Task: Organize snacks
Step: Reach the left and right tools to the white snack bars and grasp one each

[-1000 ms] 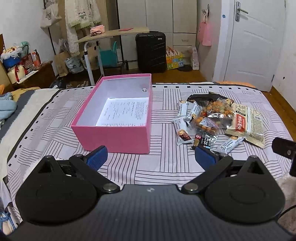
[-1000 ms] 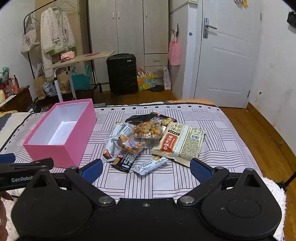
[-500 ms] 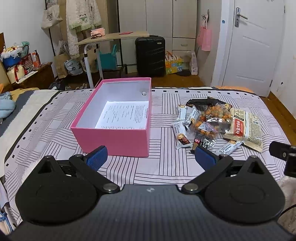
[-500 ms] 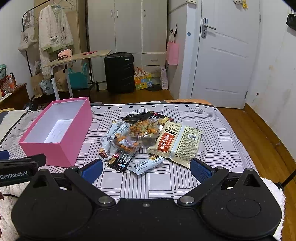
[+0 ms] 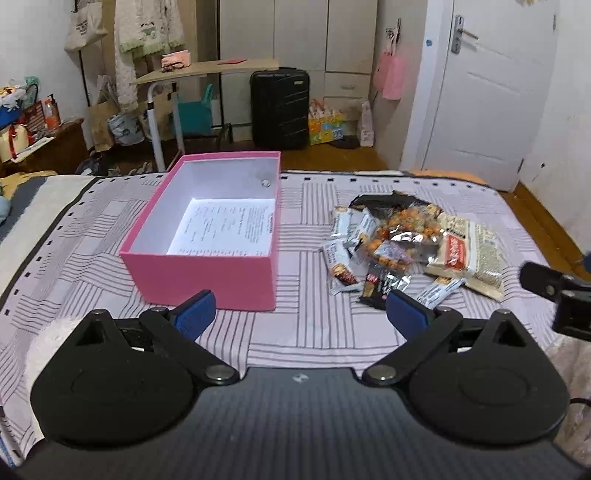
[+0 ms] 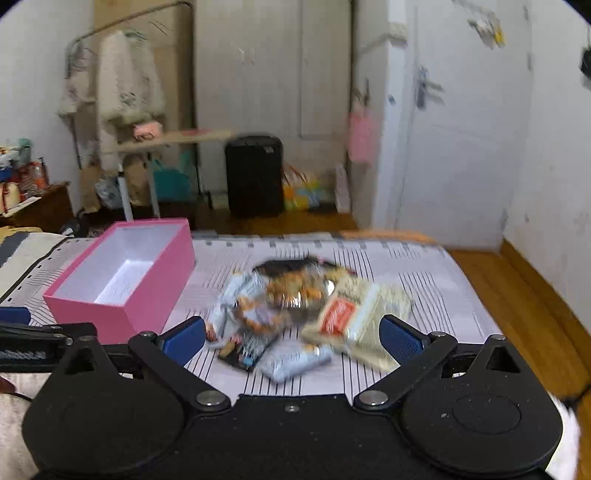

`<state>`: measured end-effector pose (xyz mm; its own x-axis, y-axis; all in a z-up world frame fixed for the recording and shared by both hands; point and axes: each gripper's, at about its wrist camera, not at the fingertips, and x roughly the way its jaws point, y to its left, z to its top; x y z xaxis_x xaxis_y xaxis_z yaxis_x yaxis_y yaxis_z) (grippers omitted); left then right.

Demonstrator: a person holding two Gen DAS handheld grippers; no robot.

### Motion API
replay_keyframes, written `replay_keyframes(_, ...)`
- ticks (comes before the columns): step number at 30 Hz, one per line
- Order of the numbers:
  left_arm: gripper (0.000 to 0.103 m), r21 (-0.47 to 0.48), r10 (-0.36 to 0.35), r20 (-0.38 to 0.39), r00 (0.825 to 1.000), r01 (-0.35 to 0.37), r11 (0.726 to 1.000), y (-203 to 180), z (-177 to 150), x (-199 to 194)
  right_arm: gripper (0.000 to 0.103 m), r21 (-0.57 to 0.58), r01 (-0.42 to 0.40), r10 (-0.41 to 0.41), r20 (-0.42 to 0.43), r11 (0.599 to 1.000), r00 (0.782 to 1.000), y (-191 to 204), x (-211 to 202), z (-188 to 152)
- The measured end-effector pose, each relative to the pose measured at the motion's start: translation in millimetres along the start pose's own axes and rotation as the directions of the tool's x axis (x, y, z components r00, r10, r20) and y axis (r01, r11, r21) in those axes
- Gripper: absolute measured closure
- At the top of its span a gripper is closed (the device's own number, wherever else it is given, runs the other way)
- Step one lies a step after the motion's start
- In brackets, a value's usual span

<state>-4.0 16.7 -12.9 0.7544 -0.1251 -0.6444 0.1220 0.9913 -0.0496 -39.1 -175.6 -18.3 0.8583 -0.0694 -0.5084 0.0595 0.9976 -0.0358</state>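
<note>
Pink box (image 5: 207,275), long axis toward wardrobe (image 5: 295,33)

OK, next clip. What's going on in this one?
A person holds two handheld grippers over a bed to sort snacks. Both the left gripper and right gripper are open and empty. The snack pile lies beside an open pink box that holds only a printed sheet. No snack is in the box yet. The right view is motion-blurred.

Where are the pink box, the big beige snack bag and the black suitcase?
pink box (image 5: 207,275), left wrist view, on its near outer wall.
big beige snack bag (image 5: 476,251), left wrist view, on its front face.
black suitcase (image 5: 279,109), left wrist view, on its front panel.
</note>
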Motion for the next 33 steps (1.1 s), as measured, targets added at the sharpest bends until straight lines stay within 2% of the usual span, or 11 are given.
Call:
replay_keyframes(4, 0.007, 0.02, -0.02, 0.034, 0.999, 0.019, 1.0, -4.7, 12.6, 10.6, 0.002, 0.058, -0.091, 0.09, 0.013, 0.994, 0.996, -24.7, 25.9, 16.6)
replay_keyframes(8, 0.014, 0.055, -0.117, -0.007, 0.993, 0.117, 0.992, -13.0, 33.1, 30.7, 0.002, 0.198, -0.154, 0.168, -0.056, 0.968, 0.984, -55.1, 62.5, 32.9)
replay_keyframes(11, 0.015, 0.09, -0.135, -0.011, 0.991, 0.136, 0.987, -27.2, 45.2, 52.1, 0.004, 0.268, -0.15, 0.197, -0.156, 0.952, 0.968, -63.7, 94.2, 32.1)
replay_keyframes(14, 0.026, 0.114, -0.147, -0.027, 0.989, 0.149, 0.982, -38.7, 53.8, 85.8, 0.013, 0.359, -0.135, 0.241, -0.268, 0.923, 0.933, -71.9, 126.8, 23.1)
replay_keyframes(17, 0.031, 0.076, -0.166, -0.069, 0.984, 0.171, 0.982, -44.0, 59.4, 123.9, 0.02, 0.441, -0.083, 0.255, -0.346, 0.894, 0.903, -80.1, 152.4, 5.5)
replay_keyframes(21, 0.039, 0.039, -0.197, -0.14, 0.97, 0.204, 0.978, -48.2, 60.7, 171.0, 0.034, 0.48, 0.052, 0.206, -0.469, 0.876, 0.859, -81.9, 182.9, -12.3)
replay_keyframes(23, 0.044, 0.069, -0.195, -0.14, 0.971, 0.207, 0.976, -51.9, 54.7, 186.2, 0.038, 0.518, 0.105, 0.207, -0.509, 0.849, 0.836, -83.5, 193.6, -21.1)
replay_keyframes(26, 0.046, 0.077, -0.192, -0.144, 0.971, 0.204, 0.976, -52.0, 37.2, 201.0, 0.042, 0.542, 0.13, 0.203, -0.51, 0.83, 0.836, -83.0, 196.2, -28.5)
replay_keyframes(28, 0.049, 0.068, -0.199, -0.173, 0.965, 0.213, 0.975, -52.2, 26.8, 213.2, 0.045, 0.533, 0.146, 0.194, -0.53, 0.834, 0.826, -79.5, 203.6, -32.9)
replay_keyframes(30, 0.05, 0.074, -0.195, -0.194, 0.961, 0.212, 0.974, -53.6, 18.3, 227.4, 0.049, 0.563, 0.141, 0.225, -0.531, 0.814, 0.817, -79.9, 209.4, -36.7)
replay_keyframes(33, 0.053, 0.068, -0.173, -0.212, 0.962, 0.192, 0.979, -53.6, 10.7, 241.9, 0.051, 0.584, 0.146, 0.228, -0.518, 0.798, 0.825, -76.8, 213.3, -40.1)
